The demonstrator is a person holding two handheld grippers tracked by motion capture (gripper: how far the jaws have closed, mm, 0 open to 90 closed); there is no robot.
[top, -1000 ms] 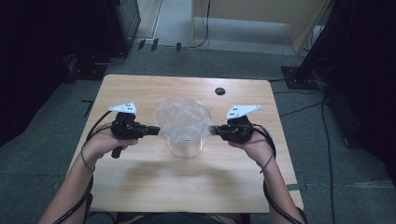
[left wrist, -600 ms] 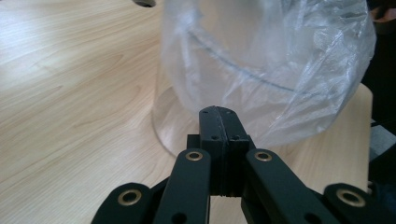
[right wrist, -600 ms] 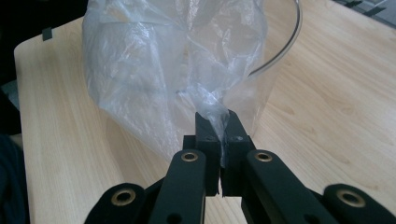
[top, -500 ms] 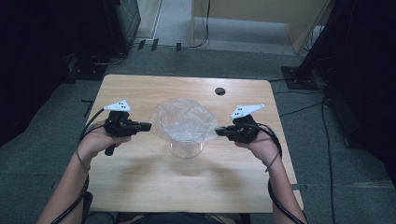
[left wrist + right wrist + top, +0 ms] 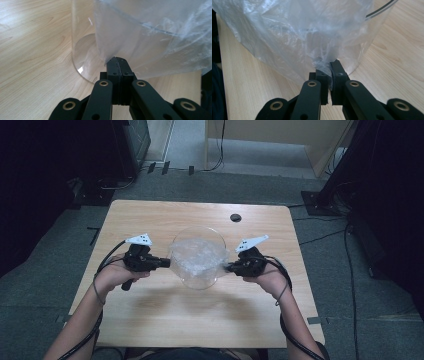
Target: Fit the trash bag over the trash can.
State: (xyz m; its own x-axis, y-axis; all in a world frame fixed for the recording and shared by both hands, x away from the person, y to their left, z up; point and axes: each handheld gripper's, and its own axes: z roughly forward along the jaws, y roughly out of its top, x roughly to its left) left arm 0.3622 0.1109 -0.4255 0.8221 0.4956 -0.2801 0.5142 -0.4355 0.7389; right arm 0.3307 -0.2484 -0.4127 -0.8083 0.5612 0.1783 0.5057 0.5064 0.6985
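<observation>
while pinched at opposite hems by the left gripper (image 5: 119,60) and right gripper (image 5: 329,65), the plastic bag (image 5: 196,256), thin, limp and slippery, is best gripped at its edge over the clear container (image 5: 200,276).

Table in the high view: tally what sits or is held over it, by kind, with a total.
Clear round container: 1
Clear plastic bag draped over its rim: 1
Handheld grippers, the left gripper and the right gripper, each pinching the bag's edge: 2
Round black grommet in the tabletop: 1
Total: 5
</observation>
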